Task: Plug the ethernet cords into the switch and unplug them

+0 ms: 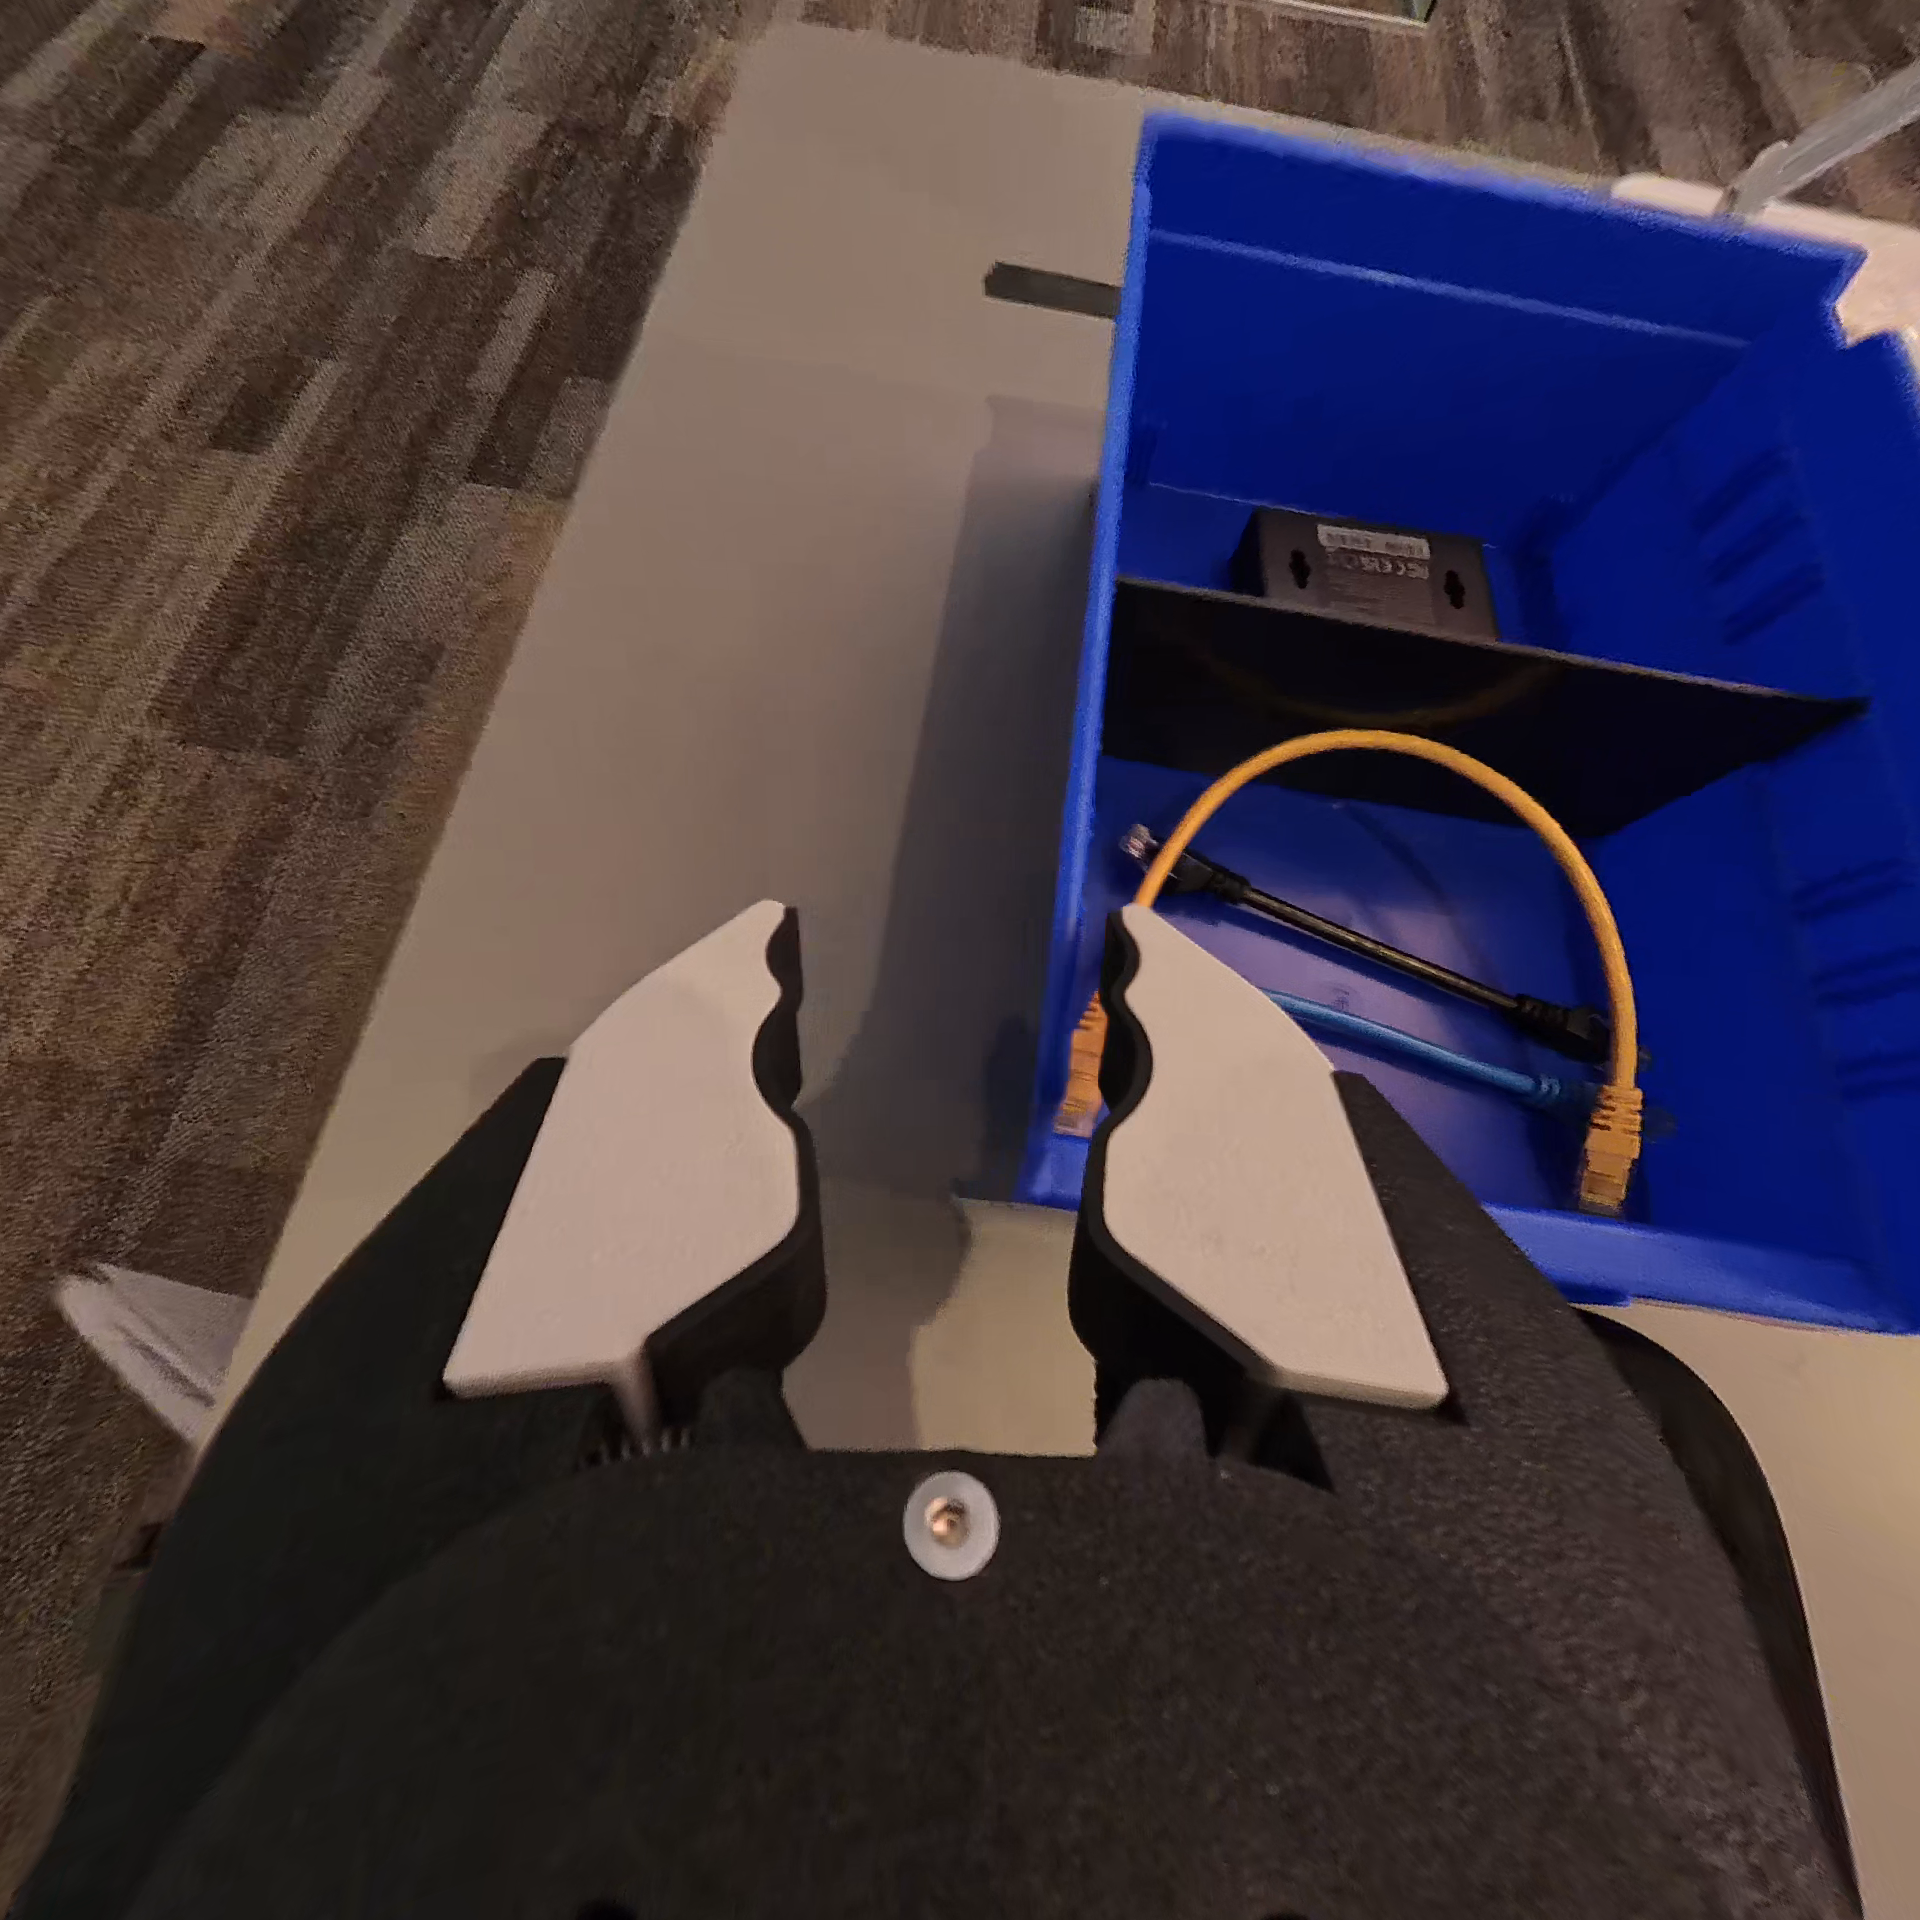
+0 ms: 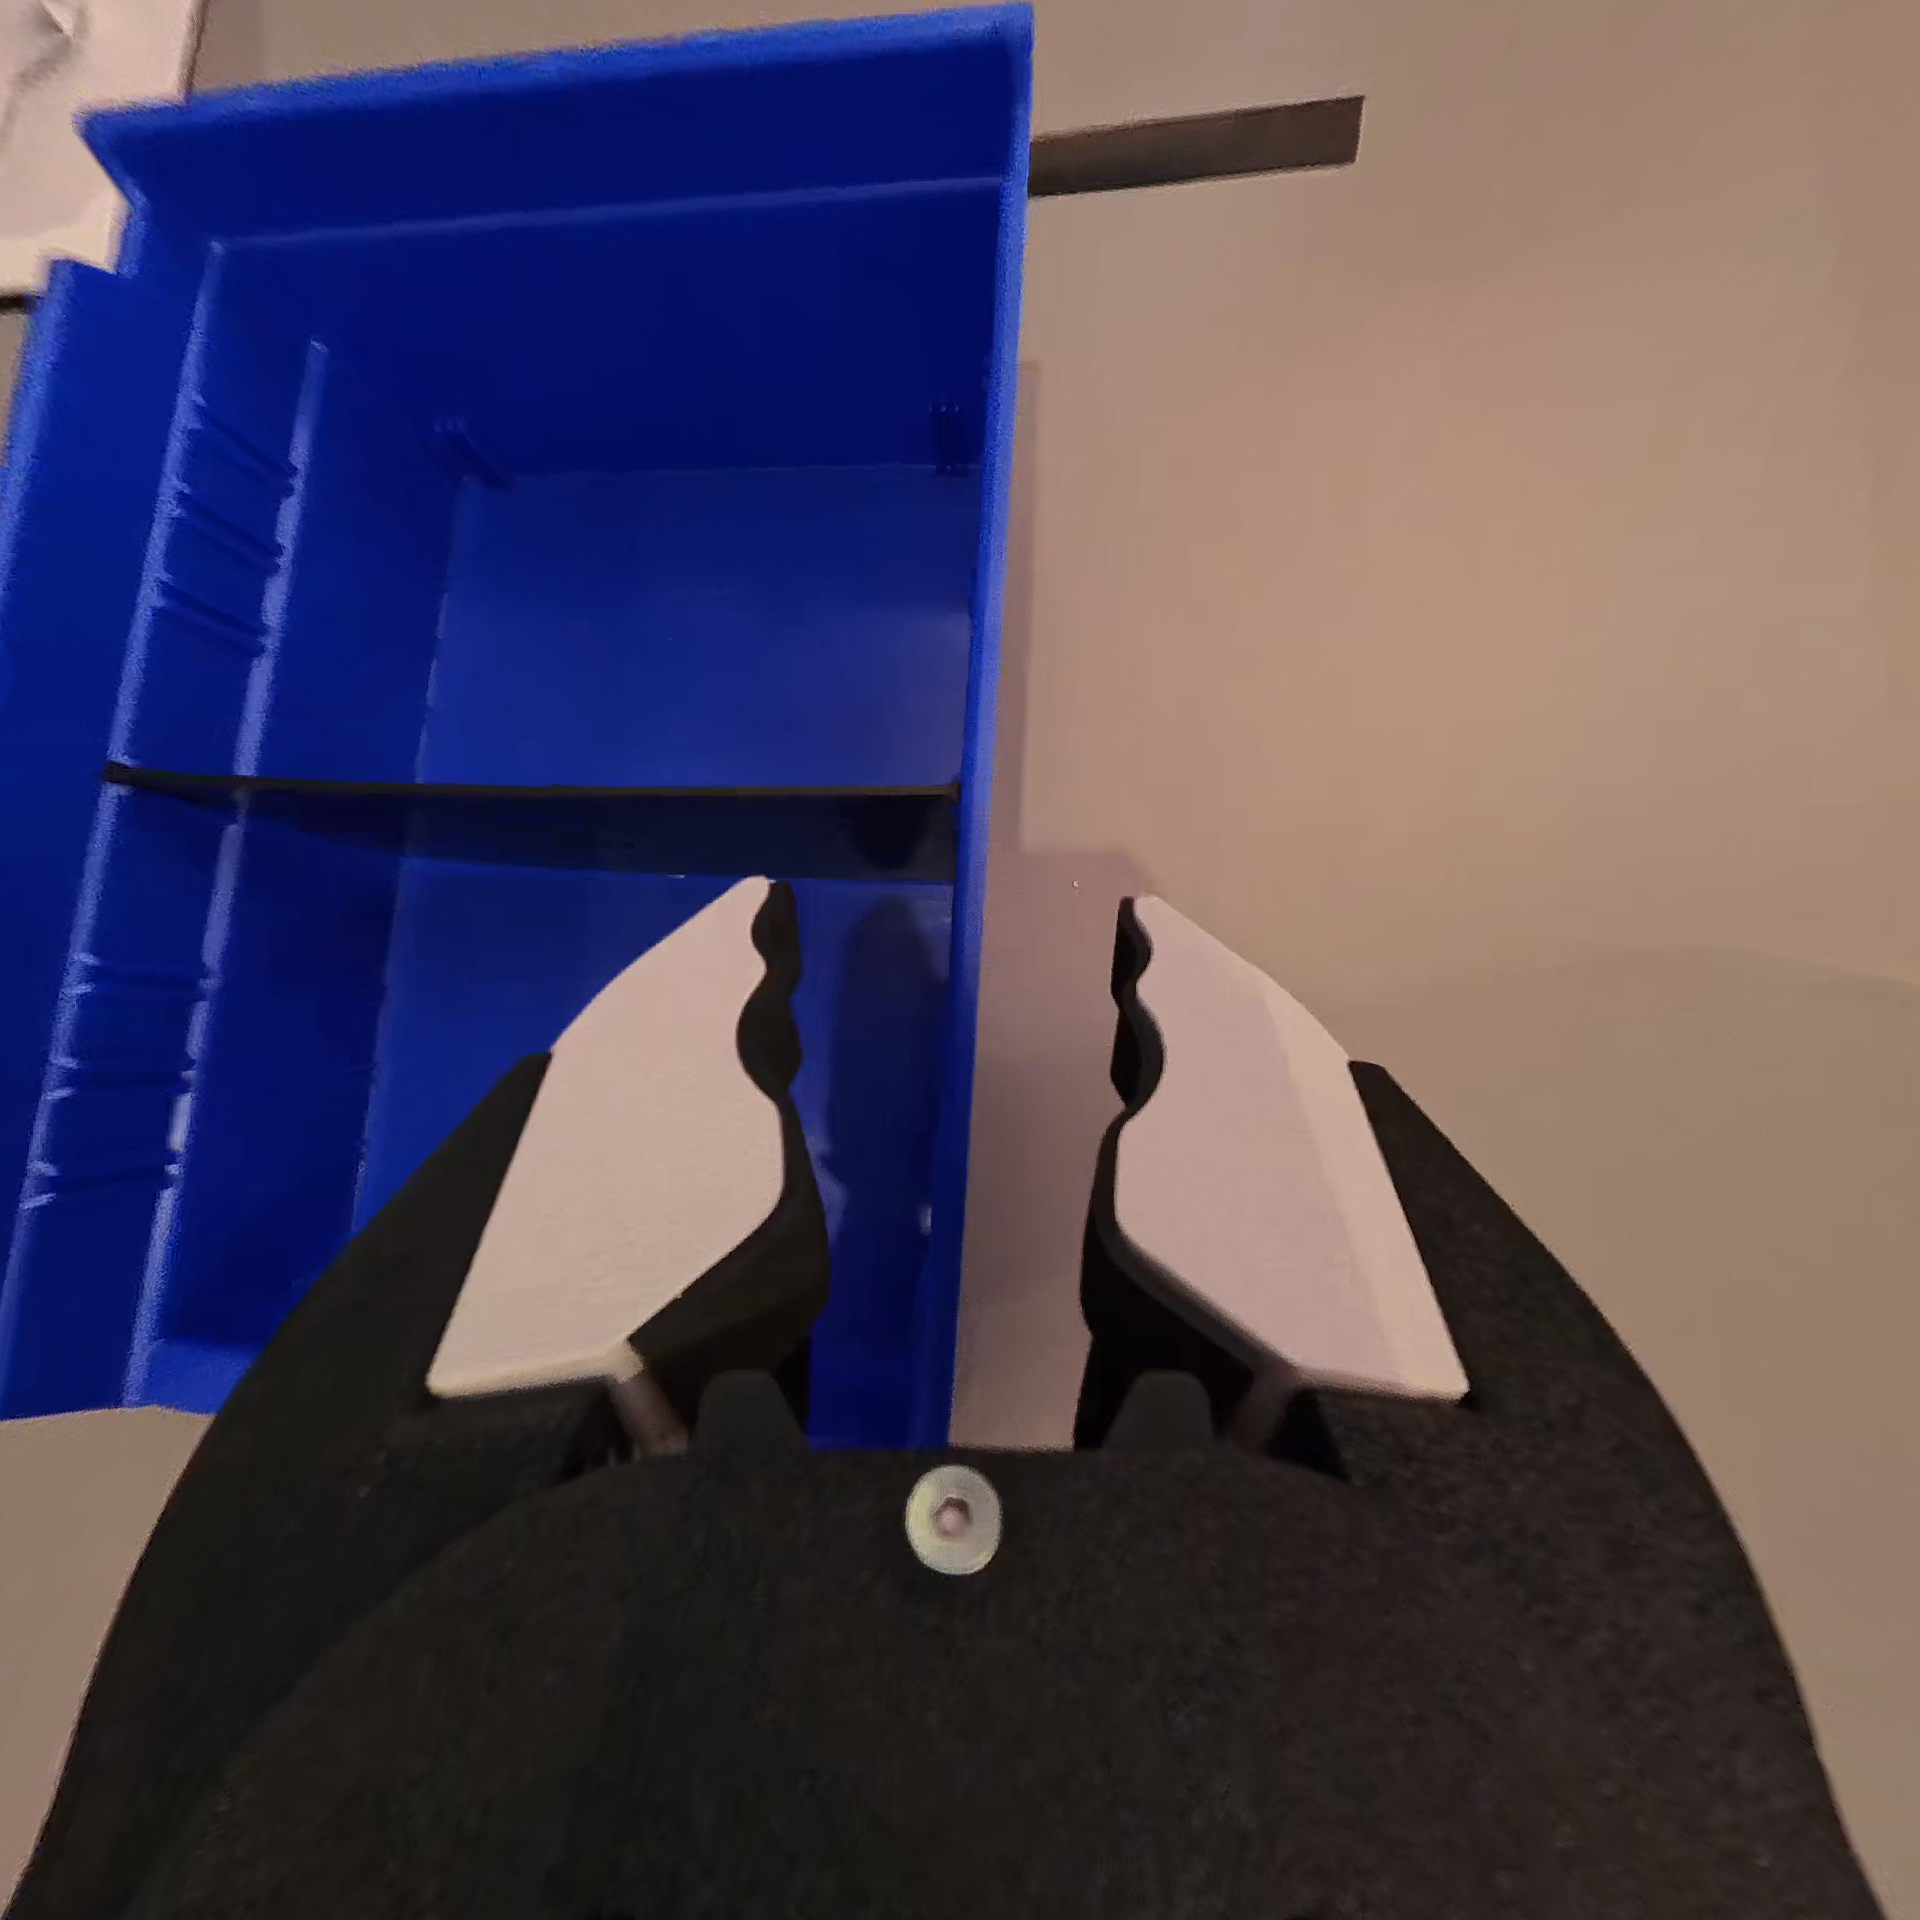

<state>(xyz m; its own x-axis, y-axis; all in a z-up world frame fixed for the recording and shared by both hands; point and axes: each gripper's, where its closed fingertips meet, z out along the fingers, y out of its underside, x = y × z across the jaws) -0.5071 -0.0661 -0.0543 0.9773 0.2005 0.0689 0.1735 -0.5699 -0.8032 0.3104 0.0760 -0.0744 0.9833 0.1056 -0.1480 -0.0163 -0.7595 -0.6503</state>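
Patterned brown carpet borders a pale grey tabletop (image 1: 790, 582) carrying a deep blue plastic bin (image 1: 1455, 343) split by a black divider panel (image 1: 1455, 675). Behind the divider lies the small black switch box (image 1: 1366, 577). In the near compartment lie a looped yellow ethernet cord (image 1: 1455, 758), a black cord (image 1: 1382, 951) and a light-blue cord (image 1: 1403, 1049). The left gripper (image 1: 951, 920) hangs spread and empty, left of the bin's near corner. The right gripper (image 2: 951, 894), also spread and empty, straddles the bin's right wall.

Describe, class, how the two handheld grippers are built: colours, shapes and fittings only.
The left gripper and right gripper look alike: a rough black body, two pale grey wedge-shaped fingers lined with wavy black pads, and a small silver screw with washer at the centre. No cables or sleeves show.
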